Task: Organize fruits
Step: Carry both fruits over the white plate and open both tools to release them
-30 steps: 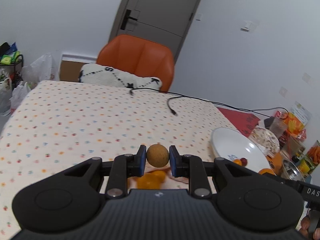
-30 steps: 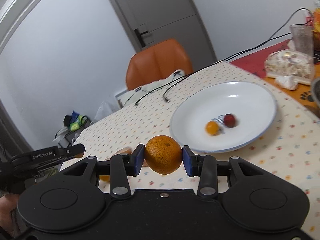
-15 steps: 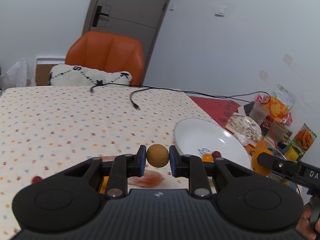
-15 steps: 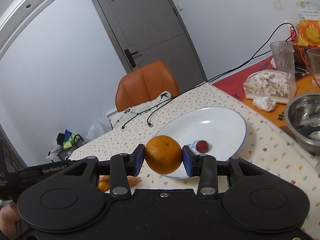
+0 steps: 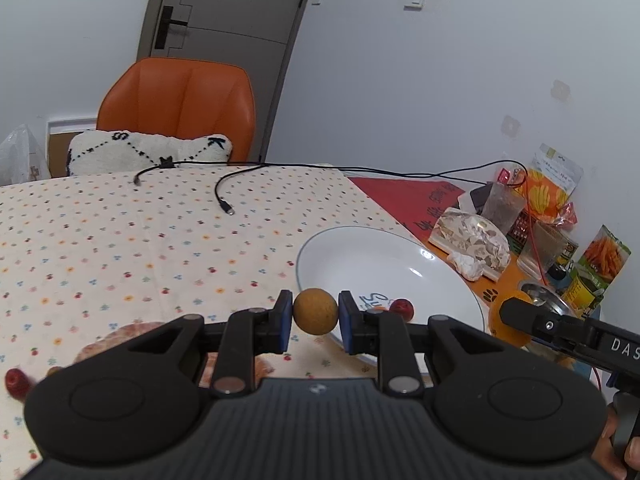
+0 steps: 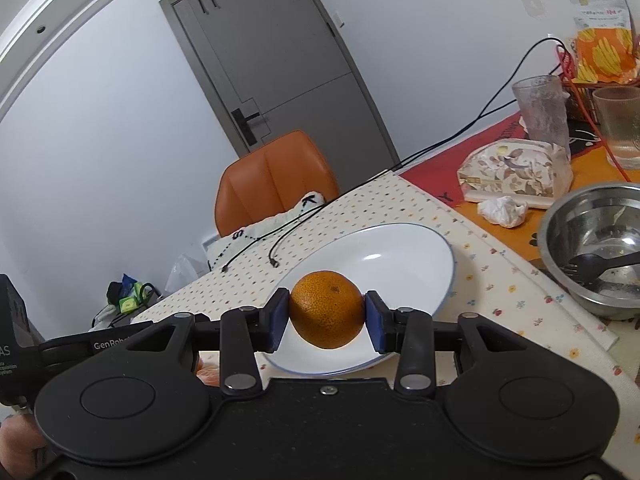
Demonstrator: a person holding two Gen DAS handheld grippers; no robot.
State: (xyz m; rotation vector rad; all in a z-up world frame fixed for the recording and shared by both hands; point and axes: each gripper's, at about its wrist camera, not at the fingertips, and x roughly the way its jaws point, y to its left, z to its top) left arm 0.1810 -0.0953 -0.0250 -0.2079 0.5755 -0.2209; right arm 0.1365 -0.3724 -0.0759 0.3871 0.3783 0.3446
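The left hand-held gripper (image 5: 315, 317) is clamped on a small round tan-brown fruit (image 5: 315, 311), its blue pads pressing the fruit from both sides and holding it clear of the table (image 5: 120, 240), which is covered by a cream cloth with small coloured prints. From that fruit, a wide white plate with a thin blue rim (image 5: 360, 256) lies at about 2 o'clock on the cloth, and a small dark red fruit (image 5: 401, 307) rests in the plate's near part, just right of the gripper's right pad. At 8 o'clock, low on the cloth, another small red fruit (image 5: 16, 383) lies by itself, with a blurred pinkish-orange thing partly hidden behind the gripper body beside it. The right hand-held gripper (image 6: 327, 316) is closed on a round orange citrus fruit with dimpled skin (image 6: 327, 309), held in the air in front of the white plate's near side in this view. At 3 o'clock from the orange stands a stainless steel bowl (image 6: 560, 240) with a black plastic fork (image 6: 600, 265) lying inside it. Farther out at 1 o'clock are a crumpled white tissue (image 6: 502, 210), a floral-print pack (image 6: 512, 170) and two clear drinking glasses (image 6: 542, 108). At 11 o'clock, beyond the table's far edge, an orange padded chair (image 6: 272, 176) carries a white cushion with black stitching (image 5: 148, 154), and black cables (image 5: 224, 192) trail over the cloth near it.
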